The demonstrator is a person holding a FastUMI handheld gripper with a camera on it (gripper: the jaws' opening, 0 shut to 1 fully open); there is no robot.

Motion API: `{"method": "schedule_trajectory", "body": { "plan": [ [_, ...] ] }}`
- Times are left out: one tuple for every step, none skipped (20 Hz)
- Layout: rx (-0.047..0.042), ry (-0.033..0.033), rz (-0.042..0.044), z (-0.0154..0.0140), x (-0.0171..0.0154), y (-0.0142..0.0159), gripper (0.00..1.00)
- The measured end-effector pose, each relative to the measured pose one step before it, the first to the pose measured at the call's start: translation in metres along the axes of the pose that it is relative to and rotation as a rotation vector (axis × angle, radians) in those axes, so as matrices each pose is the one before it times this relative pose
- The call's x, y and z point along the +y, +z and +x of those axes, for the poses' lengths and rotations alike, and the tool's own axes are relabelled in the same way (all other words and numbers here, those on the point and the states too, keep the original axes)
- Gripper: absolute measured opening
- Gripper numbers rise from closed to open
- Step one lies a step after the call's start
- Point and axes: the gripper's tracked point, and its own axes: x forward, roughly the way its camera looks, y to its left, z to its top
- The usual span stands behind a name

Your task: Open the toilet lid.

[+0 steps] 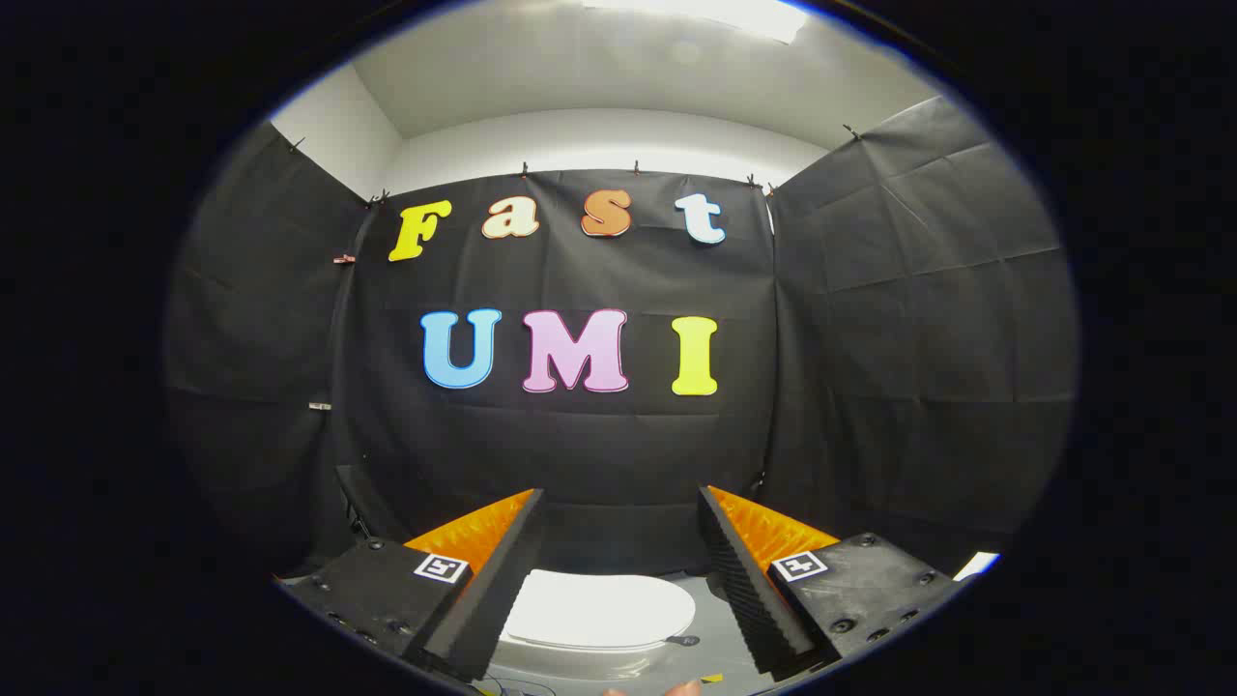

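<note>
Claw (618, 541): fingers spread wide, gripping nothing, held high, presumably for approach.
Task object: white oval plastic toilet lid (599, 609), lying shut, below and between the fingers.
Surround: grey floor (710, 643); black cloth booth wall (580, 445) beyond.
Stage: lid untouched.

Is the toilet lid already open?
No, the white toilet lid lies flat and closed, seen below between the open gripper jaws.

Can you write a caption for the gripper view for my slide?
Open gripper hovers above a white toilet, its lid shut, seen between the fingers.
</note>
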Motion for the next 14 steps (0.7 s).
{"method": "schedule_trajectory", "body": {
  "plan": [
    [-0.00102, -0.00114, -0.00261, 0.00042, 0.00047, 0.00036, 0.98],
    [-0.00071, 0.00018, -0.00066, 0.00078, -0.00007, -0.00052, 0.98],
    [-0.00169, 0.00036, 0.00135, -0.00008, 0.00026, 0.00011, 0.98],
    [-0.00089, 0.00024, 0.00193, -0.00007, -0.00054, -0.00003, 0.98],
    [-0.00127, -0.00007, 0.00034, -0.00063, 0.00002, -0.00129, 0.98],
    [-0.0024, -0.00125, -0.00061, 0.00024, -0.00117, -0.00121, 0.98],
    [0.00126, -0.00317, -0.00083, 0.00049, -0.00263, -0.00249, 0.98],
    [-0.00128, -0.00036, 0.00253, 0.00087, -0.00137, -0.00204, 0.98],
    [0.00162, -0.00117, 0.00574, 0.00136, -0.0013, -0.00289, 0.98],
    [0.00208, 0.00039, 0.0066, 0.00212, -0.00079, -0.00266, 0.98],
    [0.00248, 0.00048, 0.00424, 0.00073, -0.0015, -0.00411, 0.98],
    [-0.0048, 0.00202, 0.00051, 0.00104, -0.00136, -0.002, 0.98],
    [-0.01021, -0.0028, -0.00145, 0.00153, -0.00244, -0.00078, 0.98],
    [-0.01115, -0.00038, -0.00196, 0.00164, -0.00314, -0.00148, 0.98]
  ]
}}
